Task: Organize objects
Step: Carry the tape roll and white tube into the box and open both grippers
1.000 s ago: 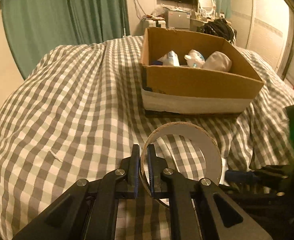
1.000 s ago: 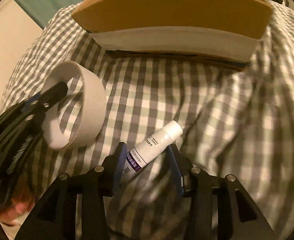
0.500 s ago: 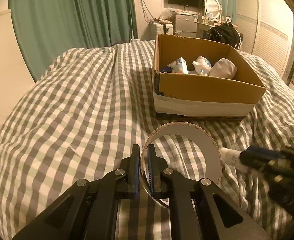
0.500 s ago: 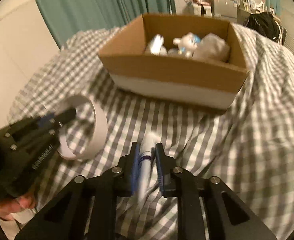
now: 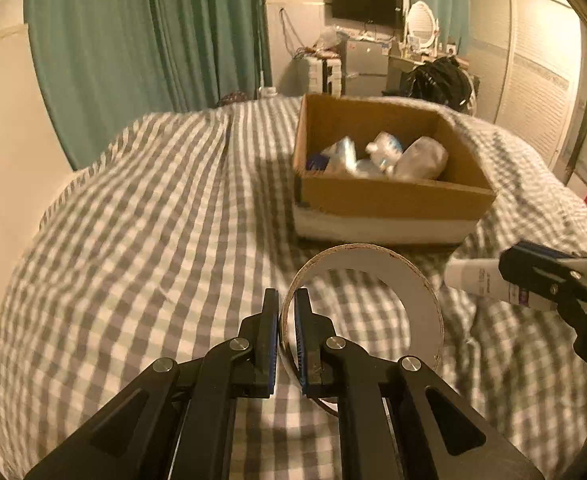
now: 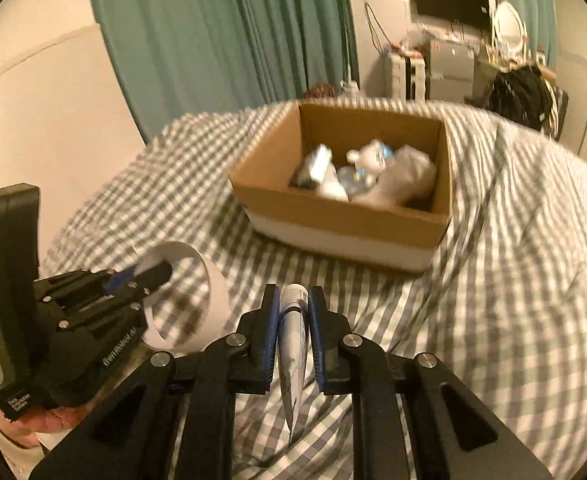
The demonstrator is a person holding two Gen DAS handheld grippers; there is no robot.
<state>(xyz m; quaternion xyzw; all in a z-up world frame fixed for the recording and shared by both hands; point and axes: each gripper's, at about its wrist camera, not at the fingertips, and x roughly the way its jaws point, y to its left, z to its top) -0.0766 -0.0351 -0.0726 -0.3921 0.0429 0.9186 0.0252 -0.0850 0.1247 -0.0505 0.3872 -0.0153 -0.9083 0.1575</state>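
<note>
Both tools are now riding higher above the bed [image 5: 141, 240]: the left tool [image 5: 286, 336] is pinching the tape roll's [image 5: 377, 258] rim, the right tool [image 6: 293, 320] is clamping the tube [image 6: 293, 344]. Both items, newly lifted, look ready for the box [image 6: 345, 220].

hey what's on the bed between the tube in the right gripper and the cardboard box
Nothing but checked bedding. In the right wrist view, the tube in the right gripper points at the cardboard box, with no object between them.
</note>
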